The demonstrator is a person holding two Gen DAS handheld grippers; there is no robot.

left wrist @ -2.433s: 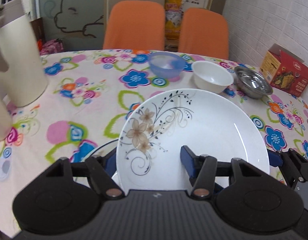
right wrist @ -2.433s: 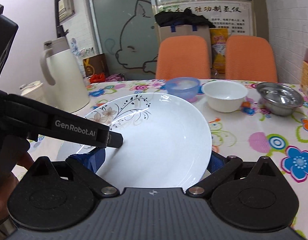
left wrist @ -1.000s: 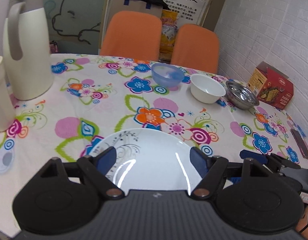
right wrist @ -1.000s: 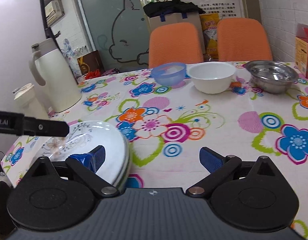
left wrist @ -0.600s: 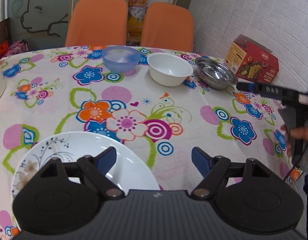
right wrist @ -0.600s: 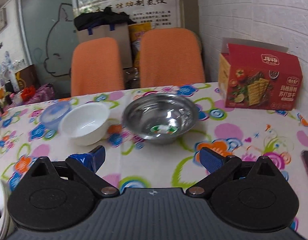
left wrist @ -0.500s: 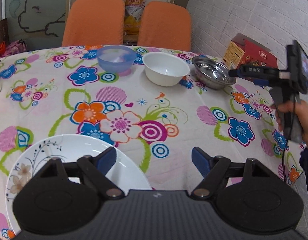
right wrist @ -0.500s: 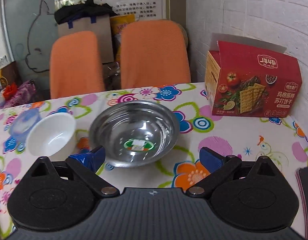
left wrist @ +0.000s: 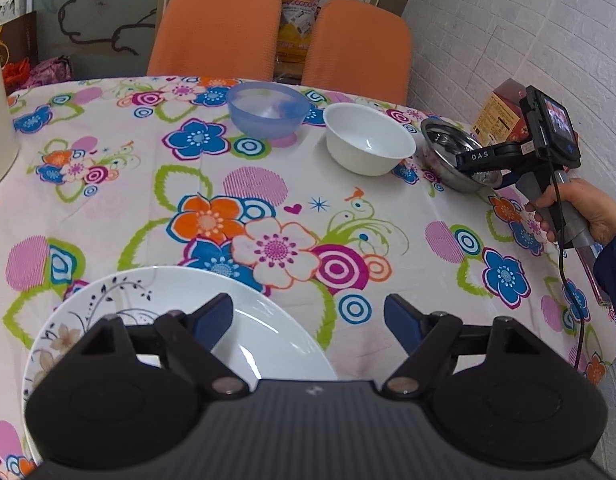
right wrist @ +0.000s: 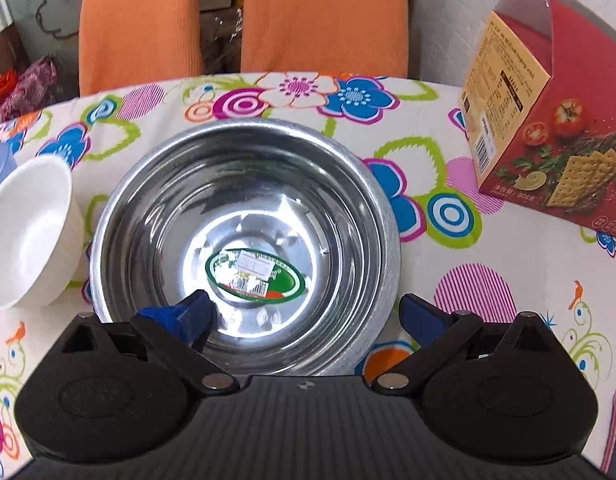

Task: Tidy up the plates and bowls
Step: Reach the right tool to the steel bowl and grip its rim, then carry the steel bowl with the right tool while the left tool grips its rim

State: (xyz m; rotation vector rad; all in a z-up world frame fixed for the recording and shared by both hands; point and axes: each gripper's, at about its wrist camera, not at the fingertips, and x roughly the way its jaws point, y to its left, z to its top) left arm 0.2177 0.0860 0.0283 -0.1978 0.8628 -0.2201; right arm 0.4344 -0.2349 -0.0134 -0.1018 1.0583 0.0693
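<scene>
the right claw (right wrist: 303, 312) was held spread wide over the near rim of the steel bowl (right wrist: 243, 240), one blue finger inside the bowl and the other outside it, with nothing gripped. the steel bowl stood on the flowered worktop (right wrist: 448, 160), just beside a white bowl (right wrist: 23, 236) and near a red cracker box (right wrist: 548, 120). the left claw (left wrist: 308, 316) was likewise spread and empty, above the edge of a floral plate (left wrist: 267, 344) lying flat at the near side. a blue bowl (left wrist: 267, 110) was seen beside the white bowl at the far side.
</scene>
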